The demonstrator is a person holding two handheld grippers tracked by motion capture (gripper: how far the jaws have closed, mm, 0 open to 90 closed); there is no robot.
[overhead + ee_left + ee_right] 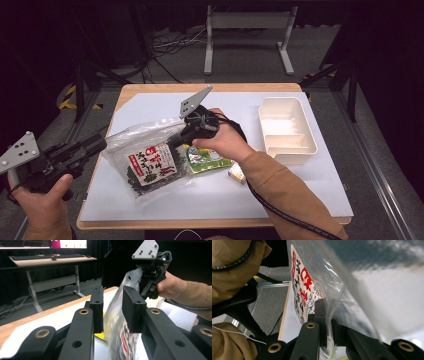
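Right gripper (186,131), jaws pinched on the upper edge of a clear zip bag (150,160) holding a seaweed packet, lifts that edge above the white mat (210,195). Left gripper (97,142), jaws parted a little, has the bag's other edge between its pads (133,305) without pressing it. A green snack pouch (207,159) lies beside the bag; a divided white tray (287,130) sits apart

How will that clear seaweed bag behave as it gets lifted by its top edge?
The seaweed bag, pinched by the right gripper, will probably sag and fold, since its film already wrinkles. It looks light for its size. The glossy plastic may slip, so a firm pinch seems wise.
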